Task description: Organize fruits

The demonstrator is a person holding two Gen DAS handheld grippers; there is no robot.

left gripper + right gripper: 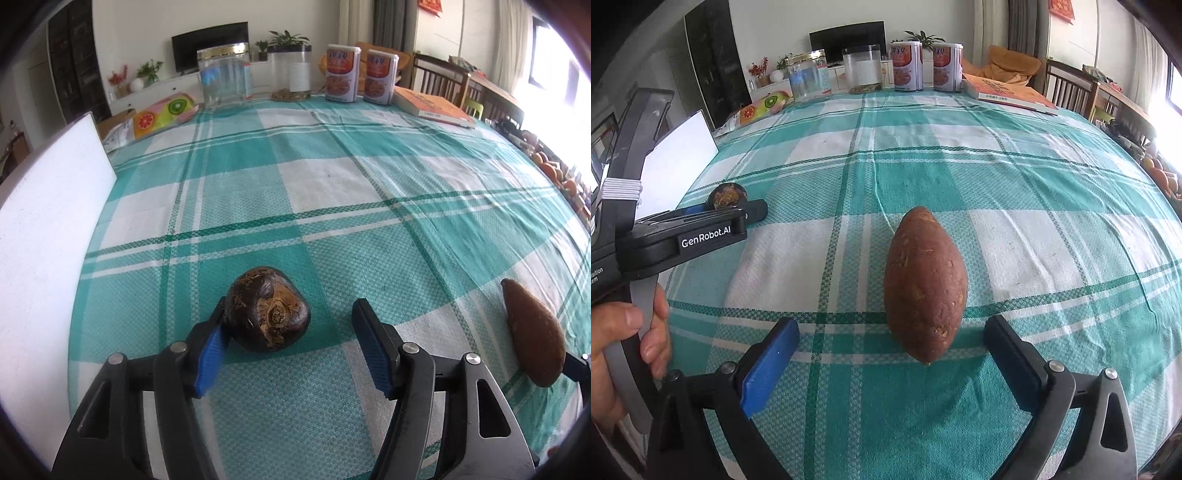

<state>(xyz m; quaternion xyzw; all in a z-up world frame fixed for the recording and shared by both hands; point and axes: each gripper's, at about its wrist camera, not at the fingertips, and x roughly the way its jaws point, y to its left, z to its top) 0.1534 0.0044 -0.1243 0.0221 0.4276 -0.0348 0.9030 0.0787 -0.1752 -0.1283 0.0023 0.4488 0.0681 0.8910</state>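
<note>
A dark brown, rough round fruit [267, 308] lies on the green checked tablecloth [332, 192]. My left gripper [290, 314] is open around it; the left blue pad touches its side and the right finger stands apart. A reddish-brown sweet potato [925, 284] lies lengthwise on the cloth. My right gripper [890, 336] is open, its fingers on either side of the potato's near end, not touching. The potato also shows in the left wrist view [532, 336] at far right. The round fruit also shows in the right wrist view [726, 195] behind the left gripper's body.
A white board [48, 236] stands at the table's left edge. At the back stand a clear jar [224, 77], a second clear container [291, 72], two red cans [341, 74], an orange book [432, 107] and a fruit-print packet [162, 112]. Oranges [550, 168] lie off the right edge.
</note>
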